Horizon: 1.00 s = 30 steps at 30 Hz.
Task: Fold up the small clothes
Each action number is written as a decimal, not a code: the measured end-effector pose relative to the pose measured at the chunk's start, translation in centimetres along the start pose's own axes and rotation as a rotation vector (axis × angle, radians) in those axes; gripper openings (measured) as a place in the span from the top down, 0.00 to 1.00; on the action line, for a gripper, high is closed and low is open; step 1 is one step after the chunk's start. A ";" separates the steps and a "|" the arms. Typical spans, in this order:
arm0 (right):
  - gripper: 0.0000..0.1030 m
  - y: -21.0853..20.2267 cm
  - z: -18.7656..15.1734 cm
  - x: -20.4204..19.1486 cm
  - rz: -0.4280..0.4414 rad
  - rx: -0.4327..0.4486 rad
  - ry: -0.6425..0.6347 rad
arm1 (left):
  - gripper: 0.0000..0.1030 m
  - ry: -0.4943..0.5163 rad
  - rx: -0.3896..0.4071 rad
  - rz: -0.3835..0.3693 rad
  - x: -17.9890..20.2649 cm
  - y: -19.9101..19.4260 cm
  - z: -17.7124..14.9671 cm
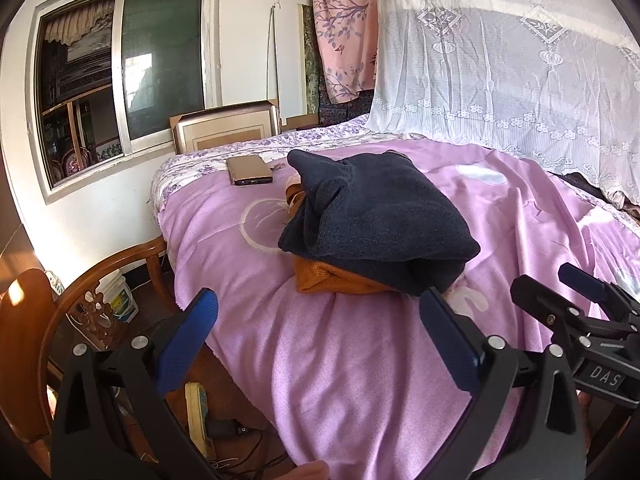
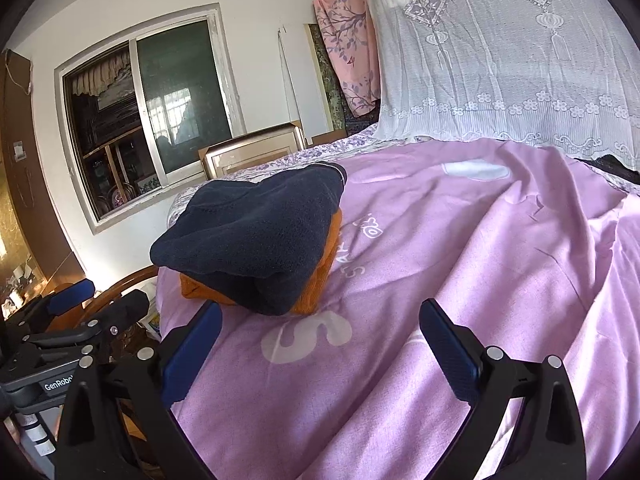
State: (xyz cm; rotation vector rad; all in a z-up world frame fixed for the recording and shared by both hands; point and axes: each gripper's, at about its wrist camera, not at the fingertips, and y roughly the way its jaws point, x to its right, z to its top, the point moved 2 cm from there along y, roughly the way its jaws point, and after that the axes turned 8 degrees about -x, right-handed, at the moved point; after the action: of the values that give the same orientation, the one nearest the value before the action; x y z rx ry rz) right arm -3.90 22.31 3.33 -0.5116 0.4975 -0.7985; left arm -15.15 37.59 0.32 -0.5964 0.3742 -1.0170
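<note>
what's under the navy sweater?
An orange knit garment lies folded beneath the navy sweater, edges showing at front and side. Its middle is covered; anything further beneath cannot be seen.

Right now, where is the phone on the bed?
In the left wrist view, the gold phone lies flat near the bed's far left corner, left of the navy sweater, below the window.

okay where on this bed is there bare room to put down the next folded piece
The widest bare patch of the purple blanket runs right of the stacked navy sweater and orange garment, up to the lace curtain. A strip also lies free between the stack and both open grippers. It's crowded left of the stack, by the phone near the bed's edge.
</note>
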 end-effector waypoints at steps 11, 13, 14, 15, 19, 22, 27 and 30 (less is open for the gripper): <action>0.03 -2.0 -0.1 -2.2 -0.011 0.003 0.001 | 0.05 0.075 -0.004 0.069 -1.3 -2.4 -1.6; 0.03 -2.4 -0.1 -2.9 -0.025 -0.008 -0.038 | 0.05 0.058 0.016 0.051 -1.3 -3.0 -1.6; 0.03 -2.6 0.0 -3.1 -0.040 -0.016 -0.059 | 0.05 0.059 0.025 0.049 -1.2 -3.3 -1.6; 0.03 -2.8 0.3 -3.3 -0.059 -0.023 -0.069 | 0.05 0.063 0.035 0.059 -1.1 -3.6 -1.6; 0.03 -4.4 1.4 -2.9 -0.065 -0.039 -0.043 | 0.05 0.066 0.059 0.066 -1.1 -4.1 -1.4; 0.03 -5.1 1.7 -2.6 -0.078 -0.082 -0.040 | 0.05 0.057 0.045 0.054 -1.2 -4.2 -1.3; 0.03 -6.4 1.6 -2.0 -0.076 -0.070 -0.034 | 0.04 0.045 0.029 0.057 -1.3 -4.1 -1.3; 0.03 -6.4 1.4 -1.6 -0.075 -0.072 -0.024 | 0.04 0.051 0.031 0.060 -1.2 -4.1 -1.3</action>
State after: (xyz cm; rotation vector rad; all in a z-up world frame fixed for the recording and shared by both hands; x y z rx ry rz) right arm -7.50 20.08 8.65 -0.6089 0.4891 -0.8473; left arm -19.23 36.63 1.87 -0.5292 0.4186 -0.9807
